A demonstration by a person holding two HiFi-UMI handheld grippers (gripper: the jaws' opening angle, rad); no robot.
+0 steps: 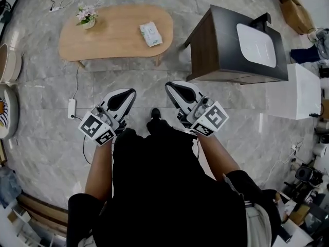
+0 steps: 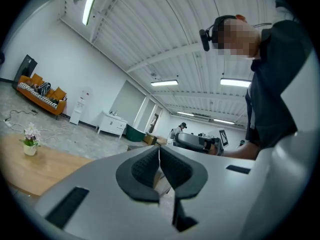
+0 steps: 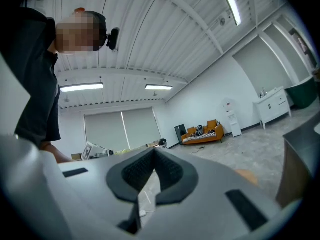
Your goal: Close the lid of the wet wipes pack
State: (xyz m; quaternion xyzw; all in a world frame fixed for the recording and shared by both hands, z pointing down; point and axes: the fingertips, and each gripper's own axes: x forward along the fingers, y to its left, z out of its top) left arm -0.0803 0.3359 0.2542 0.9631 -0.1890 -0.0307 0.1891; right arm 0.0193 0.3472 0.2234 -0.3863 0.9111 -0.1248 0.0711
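Note:
The wet wipes pack point(image 1: 150, 34), white with green print, lies on the right part of an oval wooden table point(image 1: 103, 40) well ahead of me. I cannot tell from here how its lid stands. My left gripper point(image 1: 130, 92) and right gripper point(image 1: 169, 86) are held close to my body over the floor, far short of the table. Both are shut with nothing between the jaws. In the left gripper view the black pads point(image 2: 147, 166) meet at the tips, and the same shows for the pads point(image 3: 140, 171) in the right gripper view. Both gripper views point up at the ceiling.
A small pot of flowers point(image 1: 87, 16) stands at the table's left end. A dark cabinet point(image 1: 236, 45) with a white pad on top stands to the right, a white box point(image 1: 295, 94) beyond it. A power strip point(image 1: 72, 108) and cable lie on the marble floor at the left.

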